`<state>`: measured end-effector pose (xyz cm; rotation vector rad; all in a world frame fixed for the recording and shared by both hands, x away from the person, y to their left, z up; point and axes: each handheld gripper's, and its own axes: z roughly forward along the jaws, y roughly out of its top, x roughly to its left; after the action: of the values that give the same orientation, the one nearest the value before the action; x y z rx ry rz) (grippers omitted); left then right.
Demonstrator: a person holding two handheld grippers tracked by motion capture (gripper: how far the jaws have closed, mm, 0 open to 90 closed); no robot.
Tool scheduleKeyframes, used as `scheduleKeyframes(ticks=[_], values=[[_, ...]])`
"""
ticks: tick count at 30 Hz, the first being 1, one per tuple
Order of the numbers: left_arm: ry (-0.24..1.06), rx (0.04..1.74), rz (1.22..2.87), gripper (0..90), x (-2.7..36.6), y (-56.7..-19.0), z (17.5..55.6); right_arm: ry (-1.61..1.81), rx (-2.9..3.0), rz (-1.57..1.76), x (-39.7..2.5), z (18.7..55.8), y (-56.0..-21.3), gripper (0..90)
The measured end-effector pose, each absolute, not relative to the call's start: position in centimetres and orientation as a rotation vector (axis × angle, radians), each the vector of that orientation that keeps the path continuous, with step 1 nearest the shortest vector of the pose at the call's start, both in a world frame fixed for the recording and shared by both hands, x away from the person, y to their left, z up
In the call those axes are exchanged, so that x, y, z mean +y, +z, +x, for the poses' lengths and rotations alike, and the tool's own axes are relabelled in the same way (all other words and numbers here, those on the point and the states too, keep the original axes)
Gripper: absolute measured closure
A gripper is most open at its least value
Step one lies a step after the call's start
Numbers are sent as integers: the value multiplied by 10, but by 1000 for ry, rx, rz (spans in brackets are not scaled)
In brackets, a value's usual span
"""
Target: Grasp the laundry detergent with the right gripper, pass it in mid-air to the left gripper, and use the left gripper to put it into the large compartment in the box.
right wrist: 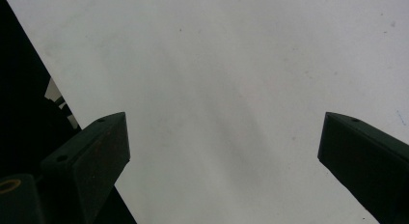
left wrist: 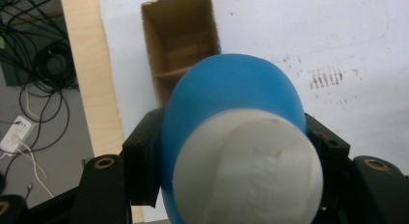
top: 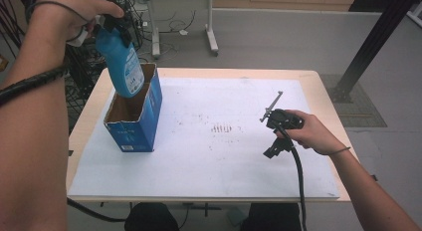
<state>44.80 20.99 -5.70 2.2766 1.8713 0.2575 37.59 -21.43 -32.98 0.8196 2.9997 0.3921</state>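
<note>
Above the left side of the table, the left gripper (top: pixel 110 23) held a blue plastic bottle with a white cap (top: pixel 121 61) by its upper end, its jaws clamped on either side of the neck. The bottle hung nearly upright, slightly tilted, with its lower end at the mouth of an open blue cardboard box with a brown inside (top: pixel 135 122); whether the base had passed below the rim could not be told for sure from the high view. In the left gripper view the bottle's white cap (left wrist: pixel 248 170) sat closest to the camera, the blue body (left wrist: pixel 226 91) swelled beyond it, and the box's open brown interior (left wrist: pixel 181 45) lay directly behind, showing a cardboard divider inside. The box stood on a white sheet (top: pixel 224 156) that covered most of the pale wooden table (top: pixel 323 86), near the sheet's left edge.

Well apart, on the right side of the sheet, the right gripper (top: pixel 272 109) rested low in the person's hand (top: pixel 311 133), a black cable trailing back from it. In the right gripper view its two black jaws stood wide apart, with nothing between them but the bare white sheet (right wrist: pixel 217 89).
</note>
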Motion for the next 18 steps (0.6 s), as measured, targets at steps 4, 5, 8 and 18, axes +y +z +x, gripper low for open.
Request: scheduleKeyframes(ticks=[4,5,8,18], values=[[270,1896,2266,374,213,-60,449,386,3009,811,-213,376,-331,37],[270,1899,2265,374,214,-60,450,387,3010,805,-213,376,-331,37],[263,1908,2245,374,216,-63,451,379,3007,806,-212,376,-331,37],[268,1939,2240,374,220,-78,454,372,3008,801,-211,376,-332,38]])
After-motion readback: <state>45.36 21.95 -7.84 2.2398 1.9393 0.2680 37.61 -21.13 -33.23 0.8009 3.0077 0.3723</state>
